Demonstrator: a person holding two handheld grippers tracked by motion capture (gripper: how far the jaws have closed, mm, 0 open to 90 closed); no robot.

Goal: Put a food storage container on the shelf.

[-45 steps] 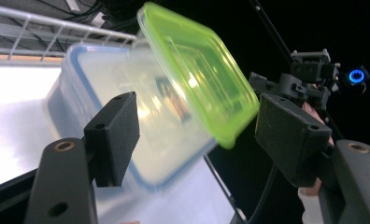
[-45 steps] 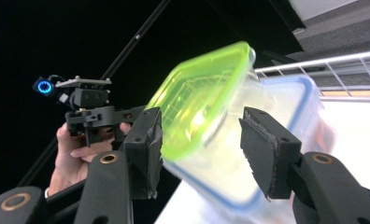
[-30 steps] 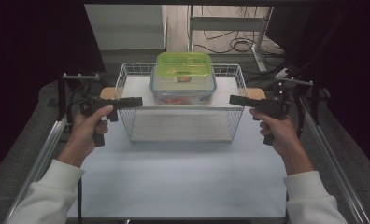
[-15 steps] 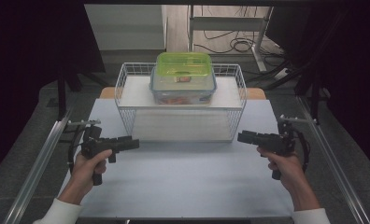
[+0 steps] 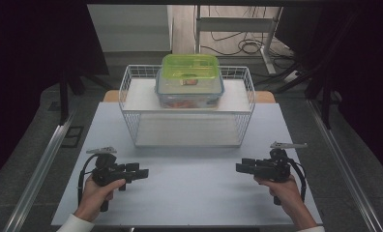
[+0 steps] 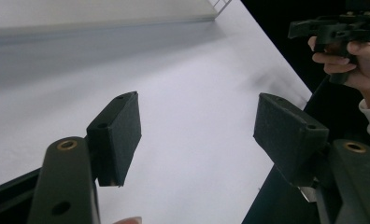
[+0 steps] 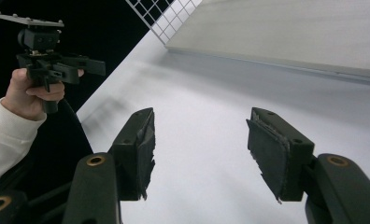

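Observation:
My left gripper (image 5: 140, 171) hovers low over the white table (image 5: 194, 193) at the front left, held in a hand and pointing right. Its jaws stand open with nothing between them (image 6: 197, 135). My right gripper (image 5: 242, 167) sits at the front right, pointing left toward the other one, and is also open and empty (image 7: 199, 149). Each gripper view shows the other gripper farther off: the right one (image 6: 332, 28) and the left one (image 7: 57, 65). A clear container with a green lid (image 5: 189, 72) rests on the white wire basket (image 5: 131, 121) at the back.
Inside the basket lies a pale board (image 7: 290, 32). Metal rails (image 5: 39, 169) run along both sides of the table. Cables lie on the floor behind the basket. Bare white tabletop stretches between the two grippers.
Both hands have come down and back from beside the basket to low over the table's front. Both grippers stay open and empty.

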